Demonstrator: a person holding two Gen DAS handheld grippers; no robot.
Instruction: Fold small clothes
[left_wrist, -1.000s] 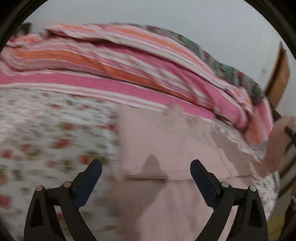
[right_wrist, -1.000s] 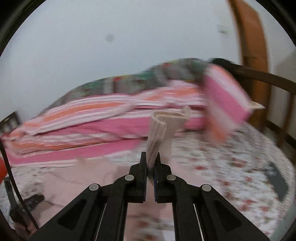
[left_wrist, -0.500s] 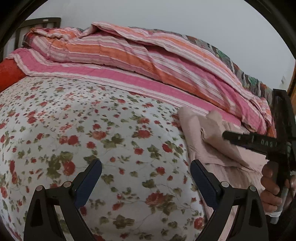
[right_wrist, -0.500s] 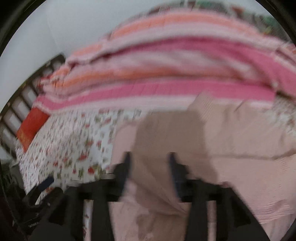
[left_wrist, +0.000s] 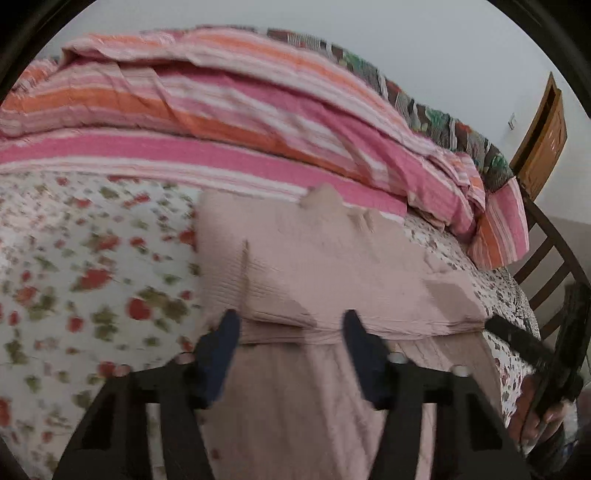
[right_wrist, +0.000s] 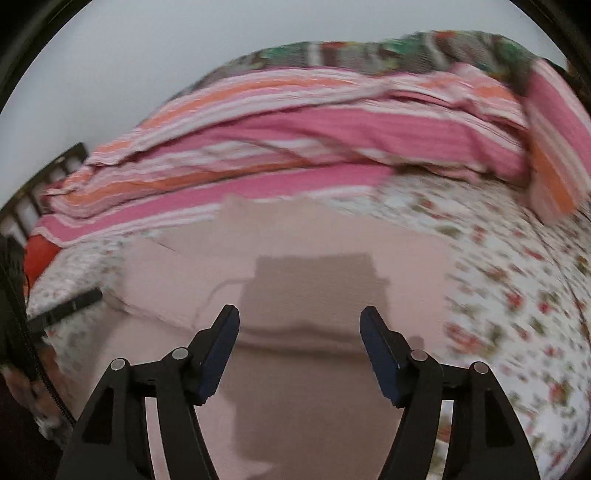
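Observation:
A pale pink ribbed garment (left_wrist: 314, 266) lies partly folded on the floral bedsheet; it also fills the middle of the right wrist view (right_wrist: 314, 280). My left gripper (left_wrist: 291, 325) is open, its fingers straddling the near fold edge of the garment. My right gripper (right_wrist: 299, 321) is open and empty, just above the garment's near part. The right gripper also shows at the right edge of the left wrist view (left_wrist: 532, 350), and the left one at the left edge of the right wrist view (right_wrist: 70, 304).
A pink and orange striped quilt (left_wrist: 240, 122) is heaped behind the garment. The floral sheet (left_wrist: 85, 266) spreads to the left. A wooden bed frame (left_wrist: 546, 266) and door (left_wrist: 543, 140) stand at the right.
My right gripper has let go of the garment's end and opened above the cloth. My left gripper swung left over the sheet, then back onto the garment's fold.

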